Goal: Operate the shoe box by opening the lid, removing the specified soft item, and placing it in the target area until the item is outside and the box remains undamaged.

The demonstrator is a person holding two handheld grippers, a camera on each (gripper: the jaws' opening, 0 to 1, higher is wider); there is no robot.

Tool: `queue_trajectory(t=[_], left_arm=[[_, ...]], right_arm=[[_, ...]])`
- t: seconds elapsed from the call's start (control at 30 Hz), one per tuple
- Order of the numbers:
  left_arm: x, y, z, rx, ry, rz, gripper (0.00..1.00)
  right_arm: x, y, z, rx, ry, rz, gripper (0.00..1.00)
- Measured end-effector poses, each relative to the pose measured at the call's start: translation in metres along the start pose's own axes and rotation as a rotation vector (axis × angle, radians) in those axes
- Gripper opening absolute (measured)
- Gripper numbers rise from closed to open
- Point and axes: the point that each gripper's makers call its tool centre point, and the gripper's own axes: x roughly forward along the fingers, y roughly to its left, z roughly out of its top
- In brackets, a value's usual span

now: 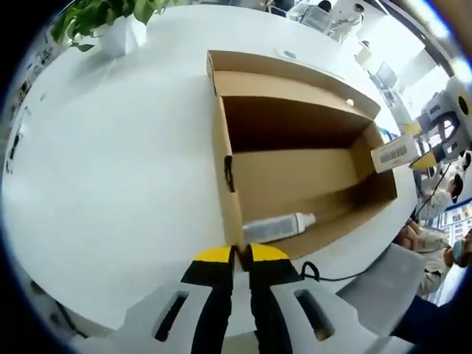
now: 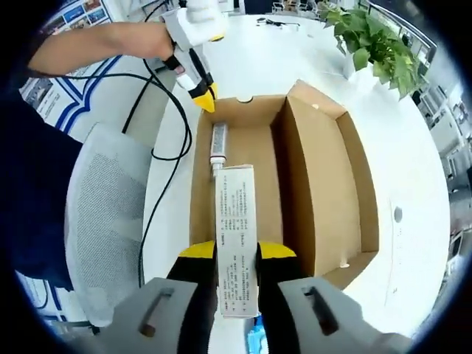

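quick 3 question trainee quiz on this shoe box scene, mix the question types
1. True or false: the shoe box lid is open.
2. The right gripper is shut on: A) a potted plant B) a white printed carton C) a cable
3. Fill in: the left gripper is shut on the box's ____.

Key: 1 true. 2 B. 3 wall; a white tube lies on the box floor just inside it.

Cardboard shoe box (image 1: 295, 155) wide open on white table, lid flipped back flat beside it. White tube (image 1: 279, 226) lying on its side inside, tucked along one wall
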Motion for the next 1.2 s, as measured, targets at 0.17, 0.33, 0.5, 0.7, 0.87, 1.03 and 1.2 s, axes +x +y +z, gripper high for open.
queue_trajectory(t=[0.17, 0.33, 0.5, 0.7, 0.87, 1.03, 1.2], left_arm=[[0.000, 0.001, 0.000, -0.002, 0.000, 0.001, 0.03], [0.000, 0.001, 0.000, -0.001, 0.006, 0.004, 0.03], [0.000, 0.001, 0.000, 0.001, 0.010, 0.010, 0.03], [-0.002, -0.002, -0.002, -0.006, 0.010, 0.011, 0.03], [-0.004, -0.006, -0.005, -0.007, 0.011, 0.016, 0.03], [-0.006, -0.007, -0.006, -0.006, 0.010, 0.021, 0.03], [-0.007, -0.008, -0.006, -0.007, 0.009, 0.022, 0.03]], right_arm=[[-0.014, -0.004, -0.014, 0.010, 0.018, -0.007, 0.17], [-0.029, -0.005, -0.021, 0.030, 0.014, -0.006, 0.17], [-0.041, -0.011, -0.039, 0.027, 0.045, -0.018, 0.17], [-0.054, -0.021, -0.066, 0.046, 0.074, -0.032, 0.17], [-0.063, -0.028, -0.087, 0.060, 0.095, -0.043, 0.17], [-0.071, -0.031, -0.109, 0.081, 0.108, -0.044, 0.17], [-0.081, -0.040, -0.137, 0.106, 0.119, -0.059, 0.17]])
